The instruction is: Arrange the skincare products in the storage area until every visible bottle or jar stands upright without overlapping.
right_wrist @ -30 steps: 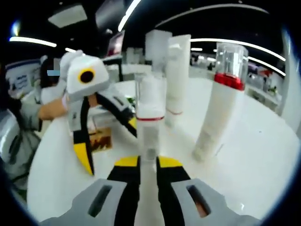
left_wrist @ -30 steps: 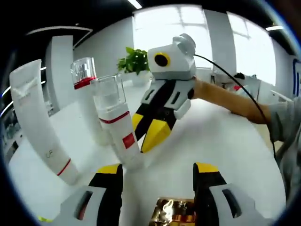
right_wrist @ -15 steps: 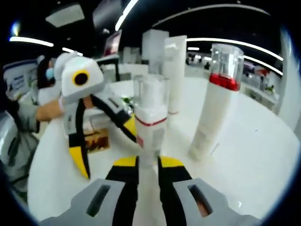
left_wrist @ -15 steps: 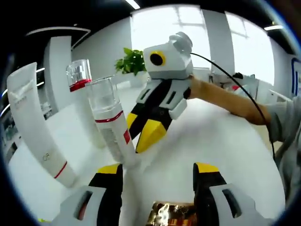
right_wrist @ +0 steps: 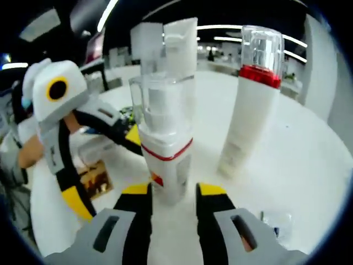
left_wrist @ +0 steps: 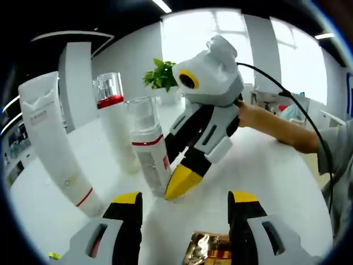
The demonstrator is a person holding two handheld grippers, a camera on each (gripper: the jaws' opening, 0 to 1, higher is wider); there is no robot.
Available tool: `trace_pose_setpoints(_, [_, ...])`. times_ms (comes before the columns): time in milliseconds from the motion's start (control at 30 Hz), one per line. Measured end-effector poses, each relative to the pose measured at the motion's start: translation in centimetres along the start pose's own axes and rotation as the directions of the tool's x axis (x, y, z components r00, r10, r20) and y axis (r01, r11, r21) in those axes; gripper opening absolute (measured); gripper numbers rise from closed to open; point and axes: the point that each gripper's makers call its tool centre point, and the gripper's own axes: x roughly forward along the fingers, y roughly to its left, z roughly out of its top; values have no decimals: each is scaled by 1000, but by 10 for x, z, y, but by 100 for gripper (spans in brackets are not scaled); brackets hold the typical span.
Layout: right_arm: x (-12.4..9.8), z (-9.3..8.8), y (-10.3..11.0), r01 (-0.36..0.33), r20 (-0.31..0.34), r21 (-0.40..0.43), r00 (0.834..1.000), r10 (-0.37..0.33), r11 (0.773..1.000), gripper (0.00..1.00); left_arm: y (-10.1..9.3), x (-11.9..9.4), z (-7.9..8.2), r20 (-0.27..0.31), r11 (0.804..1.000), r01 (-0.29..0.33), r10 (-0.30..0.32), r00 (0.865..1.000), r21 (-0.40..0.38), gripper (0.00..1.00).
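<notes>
**Standing stock on the white desk, three skincare items and two tools**

Listing from the left gripper view: the foam pump bottle (left_wrist: pixel 151 149), white with a clear cap and a red band, stands upright on the white desk (left_wrist: pixel 276 182), near the middle of the group. Behind it and just beside it stands the taller white bottle (left_wrist: pixel 117 124) with a red collar and a clear cap, also upright. To their left a white squeeze tube (left_wrist: pixel 58 146) with a thin red stripe near its base stands on its cap, apart from both bottles.

Right tool (left_wrist: pixel 185 181): yellow-tipped, its tips at the base of the foam pump bottle. In the right gripper view its two jaws rise on either side of the bottle's lower body (right_wrist: pixel 165 165), with a narrow gap showing; whether they press on the bottle I cannot tell. A person's hand (left_wrist: pixel 255 117) holds this tool from behind.

Left tool (left_wrist: pixel 179 205): jaws apart, nothing between them, hanging above the desk near the bottles. A gold-patterned box (left_wrist: pixel 212 249) lies on the desk just below it.

Background: a green potted plant (left_wrist: pixel 161 74) at the far edge of the desk.
</notes>
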Motion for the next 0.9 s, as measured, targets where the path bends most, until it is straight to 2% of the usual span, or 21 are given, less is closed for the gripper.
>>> trace_pose_setpoints(33, [2, -2, -1, 24, -26, -13, 999, -25, 1000, 22, 2, -2, 1, 8, 1000, -5, 5, 1000, -9, 64])
trace_pose_setpoints(267, [4, -2, -6, 98, -42, 18, 994, -98, 995, 22, 8, -4, 0, 18, 999, -22, 22, 1000, -35, 63])
trace_pose_setpoints(500, [0, -4, -15, 107, -49, 15, 993, -106, 994, 22, 6, -3, 0, 13, 999, -22, 22, 1000, -28, 63])
trace_pose_setpoints(600, [-3, -10, -21, 101, -63, 48, 993, -98, 994, 22, 6, -4, 0, 13, 999, -23, 23, 1000, -28, 63])
trace_pose_setpoints(900, [-6, -17, -39, 94, -31, 52, 995, -92, 994, 22, 9, -6, 1, 18, 999, -29, 29, 999, -31, 63])
